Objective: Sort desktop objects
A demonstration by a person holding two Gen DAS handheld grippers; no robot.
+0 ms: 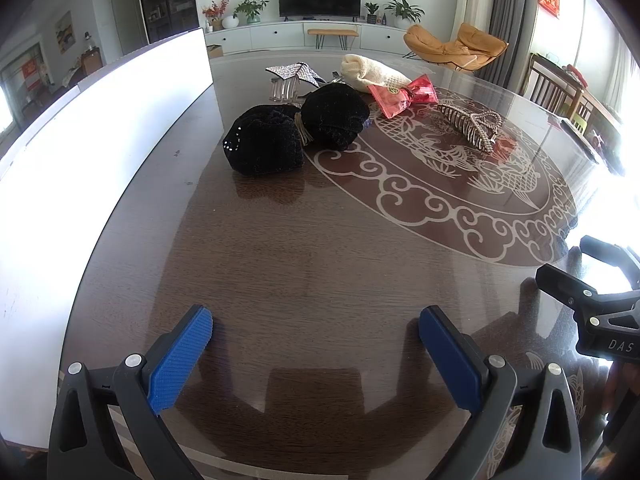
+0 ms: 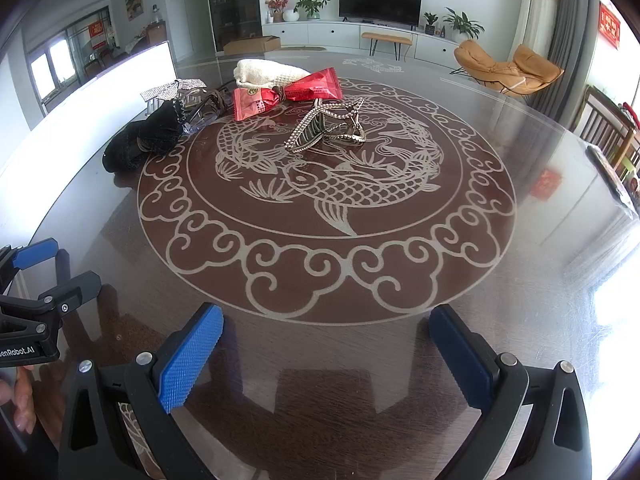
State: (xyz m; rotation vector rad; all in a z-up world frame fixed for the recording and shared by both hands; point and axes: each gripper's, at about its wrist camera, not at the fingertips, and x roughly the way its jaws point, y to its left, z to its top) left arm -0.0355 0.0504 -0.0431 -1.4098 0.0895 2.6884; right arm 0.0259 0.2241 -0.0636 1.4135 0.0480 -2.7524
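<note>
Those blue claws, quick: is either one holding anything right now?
Left gripper: open, holding nothing, above the table.
Right gripper: open, holding nothing.

Items on the table: two black bows (image 1: 262, 146) (image 1: 335, 114), two red wrappers (image 2: 253, 103) (image 2: 316, 85), one metal claw clip (image 2: 326, 126), one rhinestone clip (image 1: 294, 72), one cream cloth (image 1: 374, 72), two grippers (image 1: 316, 338) (image 2: 326, 344).
</note>
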